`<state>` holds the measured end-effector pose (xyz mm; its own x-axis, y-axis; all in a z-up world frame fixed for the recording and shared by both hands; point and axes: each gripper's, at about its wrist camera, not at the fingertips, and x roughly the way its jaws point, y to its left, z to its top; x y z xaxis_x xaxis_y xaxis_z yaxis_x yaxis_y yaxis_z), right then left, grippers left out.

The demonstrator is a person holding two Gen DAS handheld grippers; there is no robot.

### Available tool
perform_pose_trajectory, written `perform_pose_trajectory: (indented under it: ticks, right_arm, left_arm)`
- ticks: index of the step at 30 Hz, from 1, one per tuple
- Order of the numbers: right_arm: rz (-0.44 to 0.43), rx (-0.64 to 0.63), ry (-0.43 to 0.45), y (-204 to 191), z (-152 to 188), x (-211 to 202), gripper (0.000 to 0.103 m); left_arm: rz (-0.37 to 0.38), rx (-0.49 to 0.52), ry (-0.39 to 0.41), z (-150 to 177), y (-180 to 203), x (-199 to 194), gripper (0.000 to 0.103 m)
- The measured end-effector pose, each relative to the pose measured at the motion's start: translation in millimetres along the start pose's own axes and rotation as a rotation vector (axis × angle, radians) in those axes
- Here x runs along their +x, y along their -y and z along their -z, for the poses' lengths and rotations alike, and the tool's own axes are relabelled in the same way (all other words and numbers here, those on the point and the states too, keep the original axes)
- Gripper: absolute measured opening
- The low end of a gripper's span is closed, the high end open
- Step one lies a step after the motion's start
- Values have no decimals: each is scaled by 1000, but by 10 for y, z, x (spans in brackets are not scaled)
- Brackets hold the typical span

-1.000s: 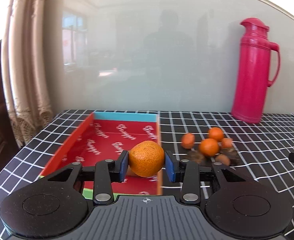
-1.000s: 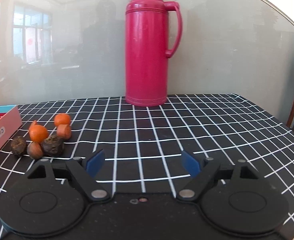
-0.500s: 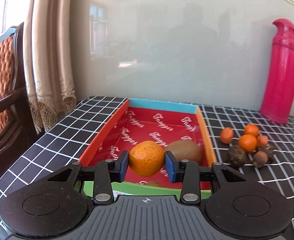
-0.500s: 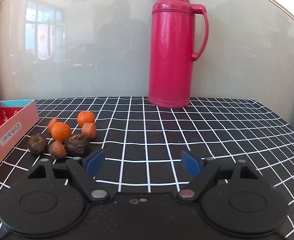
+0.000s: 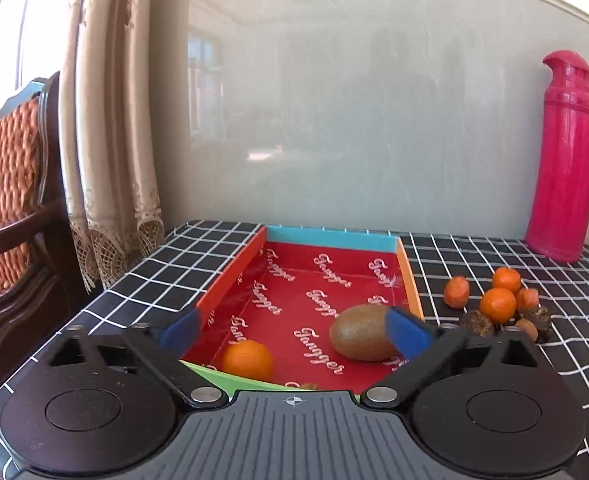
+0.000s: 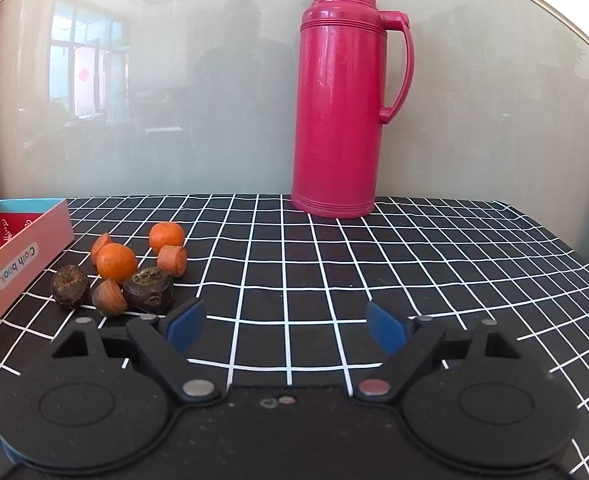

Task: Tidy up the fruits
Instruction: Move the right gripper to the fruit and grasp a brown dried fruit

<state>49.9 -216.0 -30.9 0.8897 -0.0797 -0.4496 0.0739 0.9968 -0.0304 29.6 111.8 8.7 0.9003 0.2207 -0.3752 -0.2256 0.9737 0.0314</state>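
- Left gripper [image 5: 294,330]: jaws opening, spread wide, with blue pads clear of all fruit; nothing gripped.
- Orange mandarin [image 5: 248,359]: lying free on the red floor of the box [image 5: 230,276], near the front wall and below the left pad, touching neither pad.
- Brown kiwi [image 5: 360,338]: also inside the box, to the right of the mandarin, partly hidden behind the right blue pad; contact with that pad not possible to tell.
- Box: shallow, open on top, with orange side walls, a light blue far wall and a green near edge, resting on the black checked tablecloth [image 6: 414,264].
- Right gripper [image 6: 286,326]: jaws opening, wide apart, only bare tablecloth between the pads; nothing held.
- Remaining fruits [image 6: 126,270]: a small heap on the cloth just beside the right wall of the box, with several orange pieces and a few dark brown, wrinkled ones, touching each other.
- Heap placed ahead and to the left of the right gripper, apart from its left pad.
- Pink thermos jug [image 6: 344,92]: upright at the far edge of the table, against the wall, well apart from the fruits.
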Motion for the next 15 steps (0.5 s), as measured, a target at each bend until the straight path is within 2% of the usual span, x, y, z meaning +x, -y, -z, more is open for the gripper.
perform_pose_trajectory:
  ticks: [15]
  right_arm:
    - [-33, -11, -1, -132, -5, 11, 87]
  left_arm:
    - [0, -7, 6, 20, -67, 8, 103]
